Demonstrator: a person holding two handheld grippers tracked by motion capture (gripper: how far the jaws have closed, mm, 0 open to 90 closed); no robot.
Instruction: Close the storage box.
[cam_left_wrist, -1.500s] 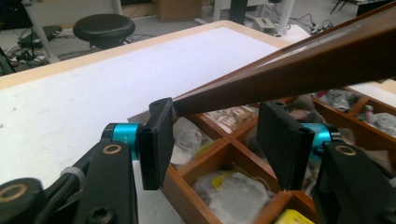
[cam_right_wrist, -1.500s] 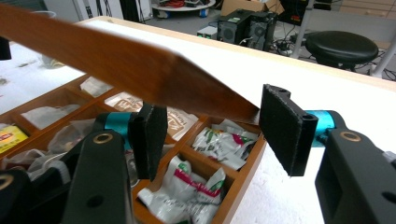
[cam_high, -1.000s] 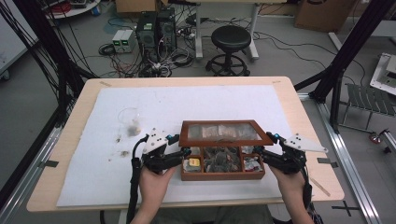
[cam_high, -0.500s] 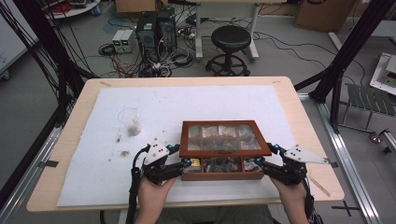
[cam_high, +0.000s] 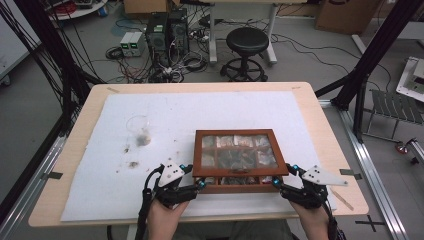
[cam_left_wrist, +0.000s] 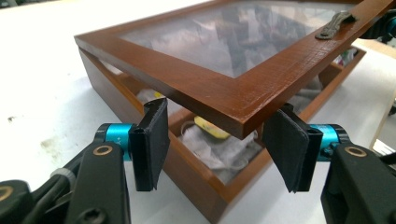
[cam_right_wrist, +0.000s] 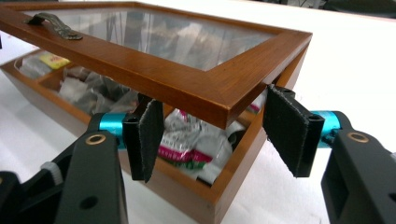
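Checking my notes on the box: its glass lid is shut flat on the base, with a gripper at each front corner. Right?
Not quite. The lid is not shut flat: the left gripper view shows it raised off the base, with a gap over the packets. A gripper does sit at each front corner: left gripper, right gripper.

The raised glass lid (cam_high: 239, 151) overhangs the wooden box (cam_high: 235, 186), leaving a narrow gap at its front.

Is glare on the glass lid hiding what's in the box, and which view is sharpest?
High view: soft and low in detail, the lid glass shows the packets dimly. Left gripper view: the glass reflects, its far end blurred; the near lid corner is sharp. Right gripper view: sharpest, packets under the raised lid read clearly; the table is washed out white.
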